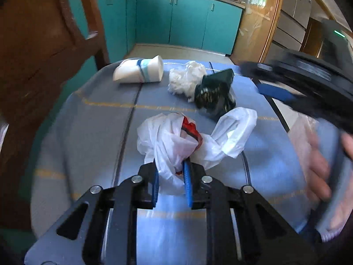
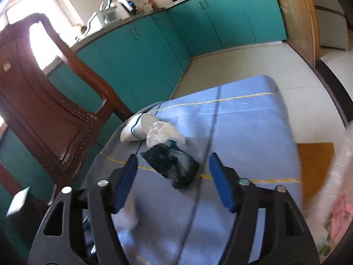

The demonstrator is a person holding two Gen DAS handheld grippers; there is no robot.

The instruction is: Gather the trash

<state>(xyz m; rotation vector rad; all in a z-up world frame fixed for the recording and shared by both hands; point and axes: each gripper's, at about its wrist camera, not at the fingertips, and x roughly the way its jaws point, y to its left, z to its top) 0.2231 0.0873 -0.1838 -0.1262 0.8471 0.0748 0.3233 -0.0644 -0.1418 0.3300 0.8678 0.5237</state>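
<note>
Your left hand-held gripper [image 1: 171, 183] clamps the crumpled white plastic bag [image 1: 176, 141] on the blue-clothed bench [image 1: 92, 132]; your right hand-held gripper [image 2: 173, 176] gapes empty; teal kitchen cabinets [image 1: 187, 19] stand behind.

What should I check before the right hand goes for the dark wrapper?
1. Left gripper fingers pinch the white plastic bag: ok.
2. Right gripper open, nothing between its fingers: ok.
3. Dark wrapper ahead of the right gripper, between the finger lines: ok.
4. Wrapper free of the crumpled white tissue: not ok, they touch.
5. Paper cup lying on its side, away from the wrapper: ok.
6. Bag mouth open to receive: cannot tell.
</note>
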